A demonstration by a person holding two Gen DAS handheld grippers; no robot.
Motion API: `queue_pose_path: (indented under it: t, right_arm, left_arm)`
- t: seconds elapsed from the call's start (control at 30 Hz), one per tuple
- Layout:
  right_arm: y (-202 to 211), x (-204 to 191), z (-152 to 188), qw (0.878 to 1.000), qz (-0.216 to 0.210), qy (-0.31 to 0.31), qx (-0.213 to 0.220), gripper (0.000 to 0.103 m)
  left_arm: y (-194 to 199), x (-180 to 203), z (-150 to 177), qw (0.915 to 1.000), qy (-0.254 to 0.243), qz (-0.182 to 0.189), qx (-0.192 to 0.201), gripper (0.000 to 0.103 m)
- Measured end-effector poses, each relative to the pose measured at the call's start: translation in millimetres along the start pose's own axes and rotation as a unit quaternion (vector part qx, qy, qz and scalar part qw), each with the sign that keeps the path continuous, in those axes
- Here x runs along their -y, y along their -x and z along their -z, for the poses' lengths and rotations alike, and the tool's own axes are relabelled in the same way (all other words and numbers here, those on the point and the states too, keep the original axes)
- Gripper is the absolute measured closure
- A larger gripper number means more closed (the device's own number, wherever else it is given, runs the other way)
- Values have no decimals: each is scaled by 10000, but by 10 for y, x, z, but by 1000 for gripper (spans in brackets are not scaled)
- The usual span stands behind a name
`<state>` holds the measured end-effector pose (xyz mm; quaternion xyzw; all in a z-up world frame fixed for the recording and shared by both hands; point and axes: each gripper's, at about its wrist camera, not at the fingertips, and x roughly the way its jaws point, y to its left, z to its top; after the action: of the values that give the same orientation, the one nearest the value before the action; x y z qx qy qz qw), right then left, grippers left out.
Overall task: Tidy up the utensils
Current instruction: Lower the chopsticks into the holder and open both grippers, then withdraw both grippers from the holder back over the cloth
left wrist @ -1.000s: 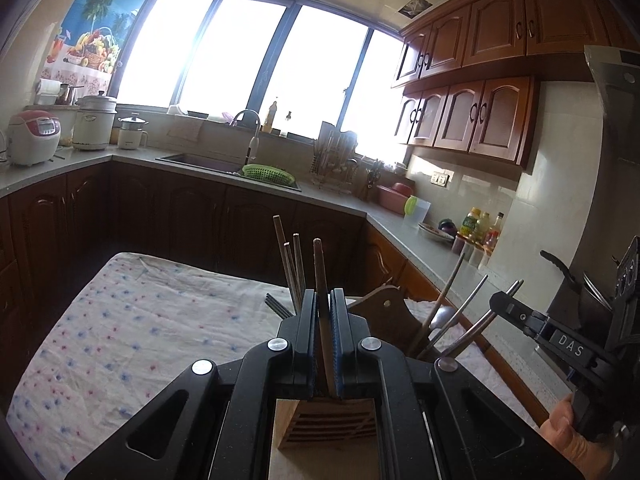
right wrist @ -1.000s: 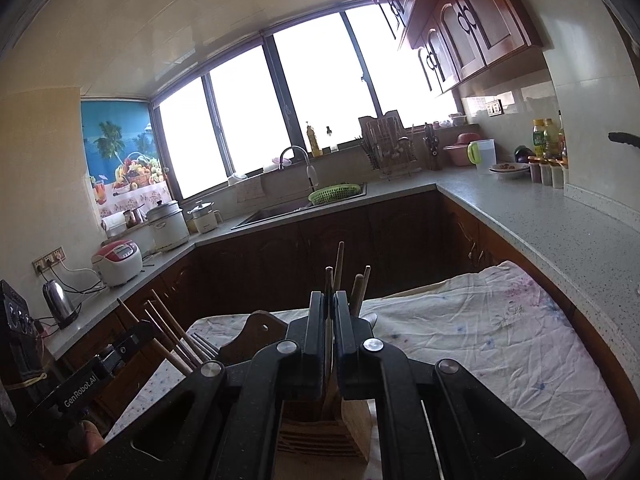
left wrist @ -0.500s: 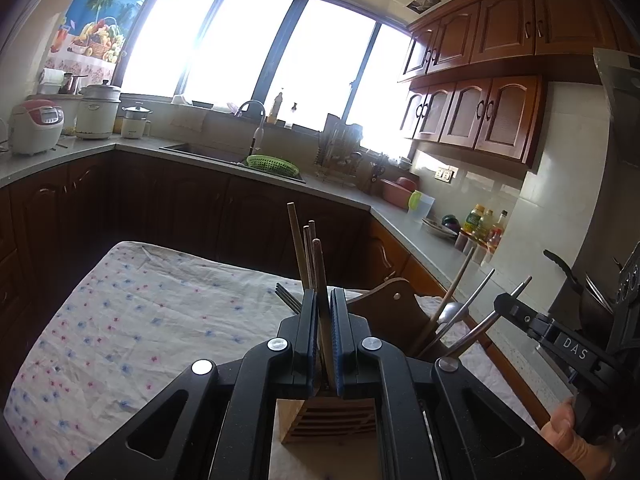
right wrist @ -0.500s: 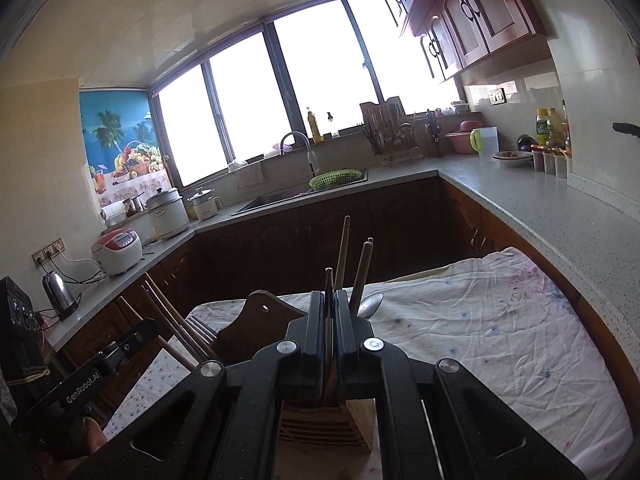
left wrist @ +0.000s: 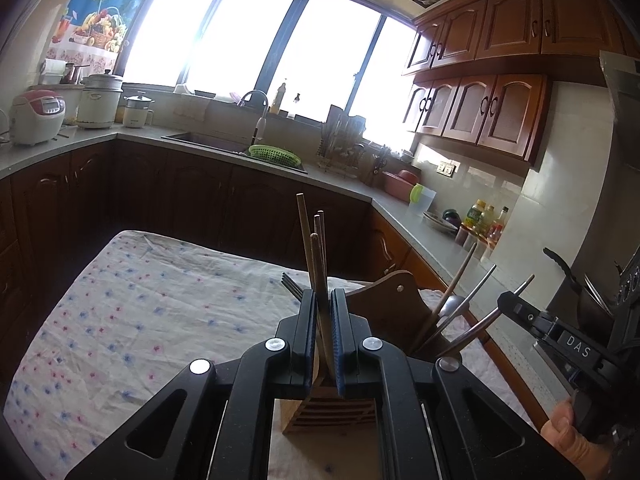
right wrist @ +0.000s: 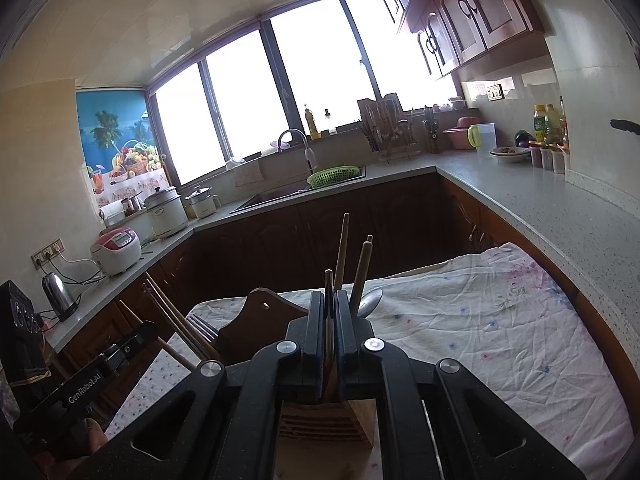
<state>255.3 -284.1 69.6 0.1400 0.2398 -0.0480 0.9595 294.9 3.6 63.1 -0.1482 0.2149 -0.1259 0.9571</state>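
A slatted wooden holder [left wrist: 330, 414] is set on wrinkled floral cloth [left wrist: 132, 320], with glossy metal spoon handles [left wrist: 466, 318] beside matt wooden chopsticks [left wrist: 314, 256].

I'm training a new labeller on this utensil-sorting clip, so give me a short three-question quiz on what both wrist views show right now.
1. True or false: the left gripper is shut on a wooden chopstick.
2. What does the right gripper hold? A) a thin dark metal utensil handle B) a green strainer C) nothing
3. Fill in: the wooden utensil holder stands on a table covered by a ______ cloth.

Key: 1 true; 2 A; 3 floral
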Motion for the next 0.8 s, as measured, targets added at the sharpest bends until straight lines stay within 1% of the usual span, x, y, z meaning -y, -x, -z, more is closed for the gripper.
queue_pose_path:
  t: [0.03, 0.1, 0.17, 0.2, 0.23, 0.27, 0.3, 0.33, 0.37, 0.43, 0.5, 0.57, 0.7, 0.8]
  right_arm:
    - [6, 8, -3, 10000, -7, -29, -22, 97]
    - [37, 8, -13, 9999, -29, -98, -35, 96]
    - [100, 16, -21, 9999, -43, -154, -1, 88]
    - [147, 20, -26, 9998, -15, -171, 57, 71]
    - [203, 22, -29, 9997, -23, -187, 134, 54]
    - [258, 25, -25, 9996, -30, -203, 200, 49]
    - [310, 28, -19, 9994, -38, -222, 244, 45]
    - [359, 33, -6, 9993, -41, -246, 272, 43]
    - [407, 37, 14, 9992, -56, -274, 299, 40]
    - [507, 42, 91, 9988, -78, -318, 353, 24]
    - [609, 42, 212, 9988, -72, -317, 357, 19]
    - [692, 43, 345, 9990, -93, -325, 282, 18]
    - [862, 34, 650, 9992, -136, -358, 98, 18]
    - [1029, 53, 876, 9989, -165, -434, 74, 18]
  left_arm:
    - [19, -1, -3, 10000, 10, -17, -4, 95]
    - [77, -8, -8, 10000, 54, -12, -8, 85]
    - [167, -19, -9, 9999, 112, -22, 45, 71]
    - [222, -19, -2, 9999, 121, -33, 70, 67]
    - [274, -24, 6, 9999, 135, -49, 79, 58]
    - [331, -35, 19, 9998, 153, -75, 97, 48]
    - [395, -45, 48, 9997, 171, -117, 118, 42]
    - [457, -56, 79, 9996, 187, -199, 122, 30]
    - [522, -70, 117, 9993, 208, -287, 137, 23]
    - [668, -86, 227, 9991, 217, -333, 145, 22]
    - [806, -82, 346, 9992, 181, -348, 93, 19]
    - [954, -68, 474, 9991, 132, -385, 72, 15]
    - [1264, -27, 709, 9988, 45, -487, 54, 15]
    - [1460, -11, 856, 9988, 19, -489, -40, 15]
